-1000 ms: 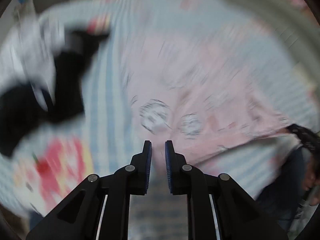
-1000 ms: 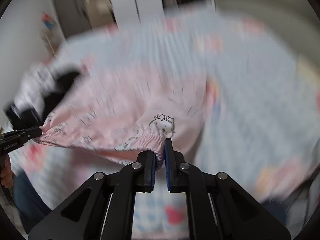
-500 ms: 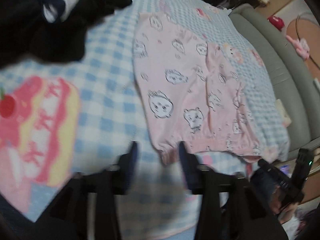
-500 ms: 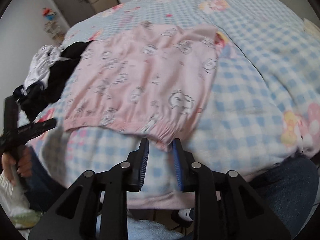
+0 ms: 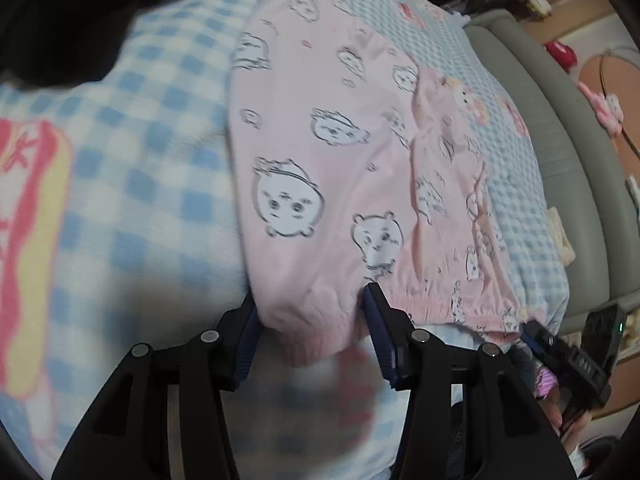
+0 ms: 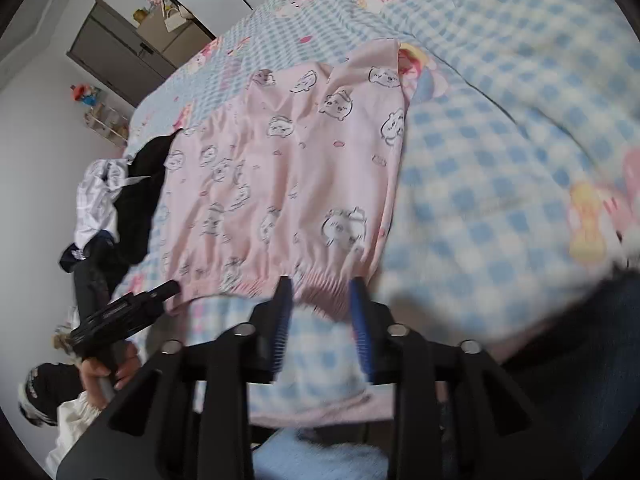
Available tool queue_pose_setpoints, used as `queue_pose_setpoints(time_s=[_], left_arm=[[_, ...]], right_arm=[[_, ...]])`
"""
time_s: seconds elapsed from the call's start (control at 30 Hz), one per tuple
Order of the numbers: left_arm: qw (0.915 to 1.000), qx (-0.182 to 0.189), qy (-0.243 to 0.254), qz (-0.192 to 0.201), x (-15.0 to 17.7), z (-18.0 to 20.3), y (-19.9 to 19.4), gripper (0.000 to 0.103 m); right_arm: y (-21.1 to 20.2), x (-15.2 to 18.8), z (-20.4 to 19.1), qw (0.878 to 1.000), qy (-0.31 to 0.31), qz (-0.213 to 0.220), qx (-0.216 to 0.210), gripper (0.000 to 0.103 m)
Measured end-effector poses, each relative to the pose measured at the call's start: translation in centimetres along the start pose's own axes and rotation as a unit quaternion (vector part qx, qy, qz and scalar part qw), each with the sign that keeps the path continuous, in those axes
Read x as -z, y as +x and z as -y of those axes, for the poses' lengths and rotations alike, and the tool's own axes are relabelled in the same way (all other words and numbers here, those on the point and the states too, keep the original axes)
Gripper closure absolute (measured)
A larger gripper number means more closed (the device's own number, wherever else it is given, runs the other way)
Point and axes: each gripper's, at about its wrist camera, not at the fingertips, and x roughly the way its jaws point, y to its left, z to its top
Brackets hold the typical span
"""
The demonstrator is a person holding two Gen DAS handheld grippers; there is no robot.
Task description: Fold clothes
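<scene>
On the bedspread (image 5: 152, 168), pink pajama pants (image 5: 332, 168) released, both grippers now spread

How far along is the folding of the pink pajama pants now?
Done: the pink pants lie spread flat on the checked blanket. In hand: nothing is gripped; the left tongs and right tongs are open at the waistband corners. Left: every fold, plus the dark clothes pile beside them.
</scene>
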Motion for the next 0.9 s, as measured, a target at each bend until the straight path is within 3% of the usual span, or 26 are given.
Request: queue_pose_setpoints(time_s=[0.07, 0.13, 0.17, 0.27, 0.3, 0.47, 0.53, 0.63, 0.9], left_arm=[[1.0, -0.003, 0.008, 0.0, 0.0, 0.5, 0.4, 0.085], [0.9999, -0.005, 0.015, 0.0, -0.1, 1.0, 0.8, 0.09], [0.9998, -0.008, 0.02, 0.002, -0.3, 1.4, 0.3, 0.092], [0.9986, -0.014, 0.046, 0.022, -0.4, 2.7, -1.9, 0.093], [0.998, -0.015, 0.055, 0.029, -0.5, 3.2, -2.7, 0.093], [0.995, -0.008, 0.068, 0.073, 1.4, 4.2, -6.8, 0.093], [0.9936, 0.004, 0.066, 0.091, 2.3, 4.4, -8.1, 0.093], [0.996, 0.035, 0.044, 0.07, 3.6, 3.4, -8.3, 0.093], [0.9983, 0.042, 0.031, 0.027, 6.4, 2.1, -7.6, 0.093]], right_arm=[[3.0, -0.3, 0.2, 0.999, -0.009, -0.033, 0.008, 0.04], [6.9, -0.2, 0.9, 0.997, -0.001, -0.076, 0.02, 0.05], [7.5, -0.1, 0.9, 0.997, 0.001, -0.074, 0.037, 0.059], [5.2, -0.2, -0.5, 0.999, -0.009, -0.026, 0.03, 0.087], [4.2, -0.2, -1.0, 1.0, -0.014, -0.01, 0.025, 0.09], [-0.9, 0.4, -2.6, 0.999, -0.027, 0.038, 0.019, 0.092], [-1.1, 0.9, -2.7, 0.999, -0.03, 0.037, 0.026, 0.092], [-1.4, 1.6, -2.9, 0.998, -0.034, 0.035, 0.038, 0.092], [-2.2, 3.6, -3.3, 0.996, -0.044, 0.029, 0.069, 0.092]])
